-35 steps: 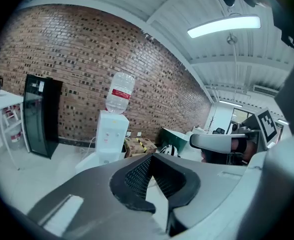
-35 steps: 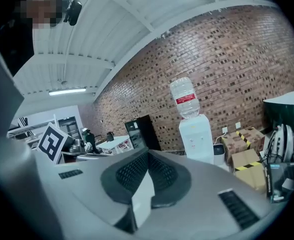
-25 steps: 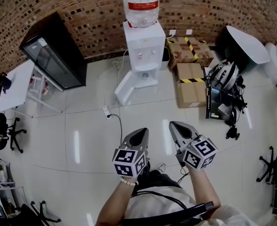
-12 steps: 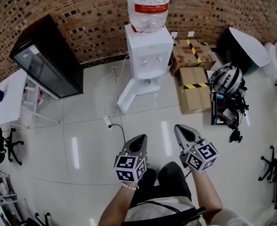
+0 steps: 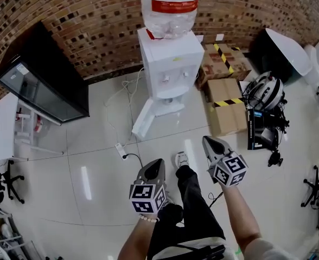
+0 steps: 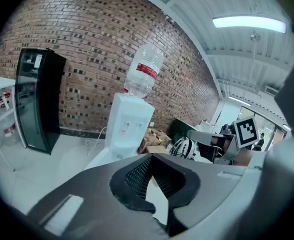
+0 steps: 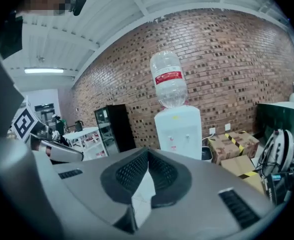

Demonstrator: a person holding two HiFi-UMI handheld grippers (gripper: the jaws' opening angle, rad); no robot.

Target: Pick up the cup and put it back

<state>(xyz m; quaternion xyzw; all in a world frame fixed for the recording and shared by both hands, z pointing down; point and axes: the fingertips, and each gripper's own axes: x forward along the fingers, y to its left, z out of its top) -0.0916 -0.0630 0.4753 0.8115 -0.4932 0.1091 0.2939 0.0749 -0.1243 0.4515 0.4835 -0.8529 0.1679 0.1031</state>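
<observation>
No cup shows in any view. A white water dispenser (image 5: 170,64) with a clear bottle (image 5: 170,7) on top stands against the brick wall, ahead of both grippers. My left gripper (image 5: 155,163) is shut and holds nothing; its own view shows the jaws (image 6: 154,184) together, aimed at the dispenser (image 6: 129,129). My right gripper (image 5: 208,140) is also shut and empty, with its jaws (image 7: 146,176) pointed at the dispenser (image 7: 179,131). Both hang over the white tiled floor, well short of the dispenser.
The dispenser's lower door (image 5: 143,118) hangs open toward the floor. A black glass-front cabinet (image 5: 40,77) stands left, taped cardboard boxes (image 5: 227,110) and a helmet (image 5: 268,91) on the right. A power strip with its cable (image 5: 120,150) lies on the tiles. The person's leg and shoe (image 5: 181,158) reach forward between the grippers.
The view has closed in on the dispenser, which looks larger. Both grippers have moved forward and lower, still shut. A leg has stepped forward between them.
</observation>
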